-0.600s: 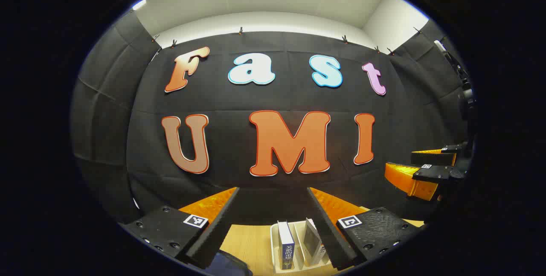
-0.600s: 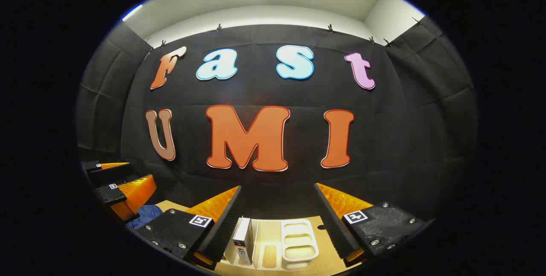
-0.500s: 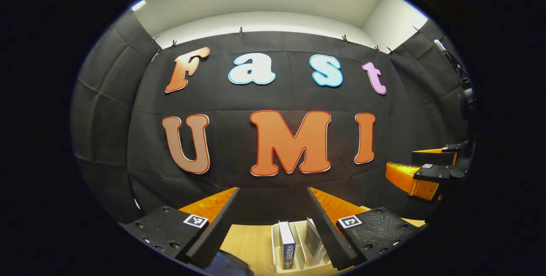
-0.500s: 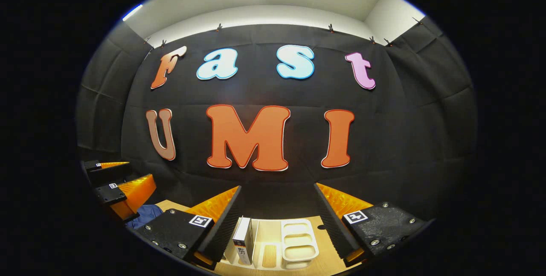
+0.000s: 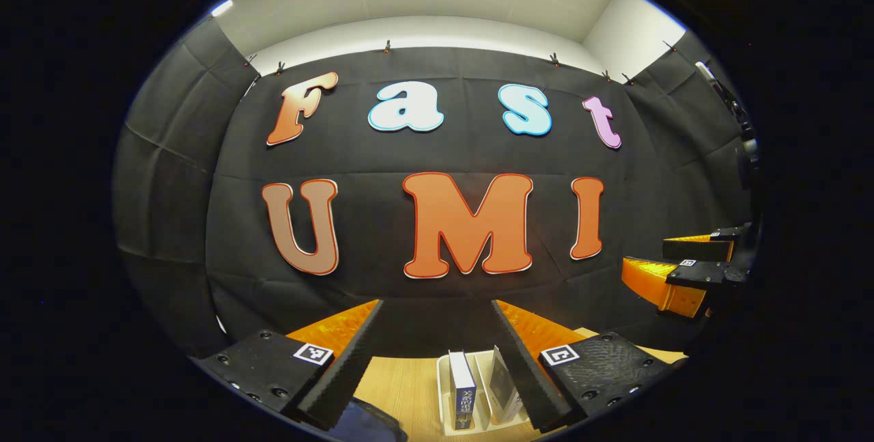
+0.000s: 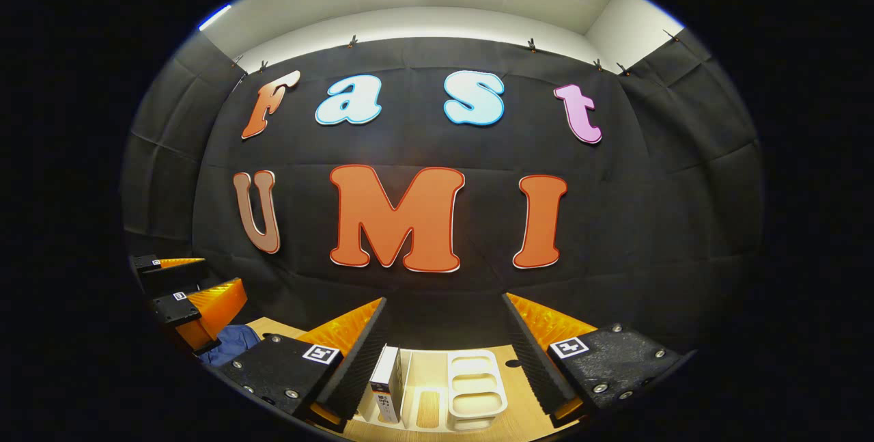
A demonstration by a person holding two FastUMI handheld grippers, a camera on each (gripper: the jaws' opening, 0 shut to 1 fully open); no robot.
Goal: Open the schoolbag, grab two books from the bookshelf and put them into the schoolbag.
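In the left gripper view, the left gripper hangs with fingers wide apart and empty. At 6 o'clock two books stand upright in the white bookshelf; the dark blue schoolbag peeks in at 7 o'clock.

In the right gripper view, the right gripper is likewise spread and empty above the rack. Judging by this, nothing is packed yet; every step remains.

schoolbag cut off at edge, book partly behind gripper

two upright books at 6 o'clock in one white slotted plastic bookshelf; one dark blue fabric schoolbag.
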